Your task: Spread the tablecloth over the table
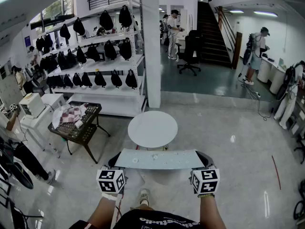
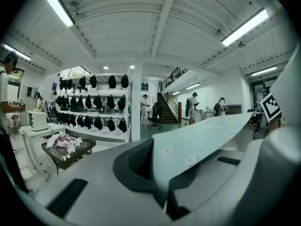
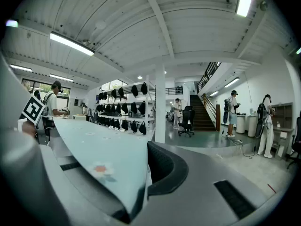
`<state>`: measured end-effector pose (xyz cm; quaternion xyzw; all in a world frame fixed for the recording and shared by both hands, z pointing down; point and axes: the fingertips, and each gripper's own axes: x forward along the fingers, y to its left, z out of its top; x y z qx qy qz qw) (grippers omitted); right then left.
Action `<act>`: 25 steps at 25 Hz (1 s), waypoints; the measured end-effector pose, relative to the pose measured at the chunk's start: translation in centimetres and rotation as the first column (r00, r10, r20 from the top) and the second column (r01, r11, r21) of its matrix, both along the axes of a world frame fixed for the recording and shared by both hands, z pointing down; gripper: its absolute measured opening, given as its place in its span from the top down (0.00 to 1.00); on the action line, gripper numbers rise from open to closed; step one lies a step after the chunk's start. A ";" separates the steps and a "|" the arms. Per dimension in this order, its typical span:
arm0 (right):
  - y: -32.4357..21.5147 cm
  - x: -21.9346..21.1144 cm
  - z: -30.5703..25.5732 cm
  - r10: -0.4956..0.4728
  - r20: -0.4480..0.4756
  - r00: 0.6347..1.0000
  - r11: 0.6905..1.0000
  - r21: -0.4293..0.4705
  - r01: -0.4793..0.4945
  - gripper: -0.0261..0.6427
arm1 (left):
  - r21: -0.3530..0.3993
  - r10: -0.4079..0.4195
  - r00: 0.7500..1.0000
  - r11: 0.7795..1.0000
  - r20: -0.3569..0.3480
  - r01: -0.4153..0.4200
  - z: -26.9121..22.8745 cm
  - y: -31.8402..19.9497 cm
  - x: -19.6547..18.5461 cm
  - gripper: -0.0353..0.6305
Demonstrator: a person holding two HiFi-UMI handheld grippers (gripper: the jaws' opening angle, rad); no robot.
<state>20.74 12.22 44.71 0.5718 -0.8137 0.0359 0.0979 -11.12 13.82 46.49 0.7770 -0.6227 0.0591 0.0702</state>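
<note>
tablecloth (image 1: pixel 159 159), pale blue with small flowers, held taut and level between left tongs (image 1: pixel 116 162) and right tongs (image 1: pixel 203 161), each clamped shut on one end, in the air just on the person's side of round white desk (image 1: pixel 152 128).

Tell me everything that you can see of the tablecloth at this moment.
The tablecloth is a thin, pale blue-green sheet printed with small flowers. It is stretched flat and taut in the air as a long band. The left gripper is shut on one end and the right gripper on the other. It is on the person's side of the round white table, not yet laid on it.
</note>
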 end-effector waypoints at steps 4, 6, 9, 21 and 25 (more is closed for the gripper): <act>-0.3 -0.4 0.2 -0.001 0.000 1.000 1.000 -0.002 0.001 0.92 | -0.005 0.000 1.000 1.000 0.000 0.000 0.4 -0.2 -0.3 0.92; -0.4 -0.6 0.3 -0.003 -0.002 1.000 1.000 -0.002 0.003 0.92 | -0.004 -0.001 1.000 1.000 -0.002 0.001 0.5 -0.2 -0.5 0.92; -0.5 -0.8 0.3 -0.006 -0.004 1.000 1.000 -0.002 0.006 0.92 | -0.003 -0.004 1.000 1.000 -0.005 0.004 0.4 -0.3 -0.8 0.92; -0.6 -0.7 0.0 -0.005 0.015 1.000 1.000 0.000 0.005 0.92 | -0.005 -0.008 1.000 1.000 -0.009 0.008 0.0 -0.2 -0.7 0.92; -0.5 -0.5 -0.2 0.000 0.023 1.000 1.000 0.000 0.000 0.92 | -0.005 -0.001 1.000 1.000 -0.004 0.001 -0.4 -0.2 -0.5 0.92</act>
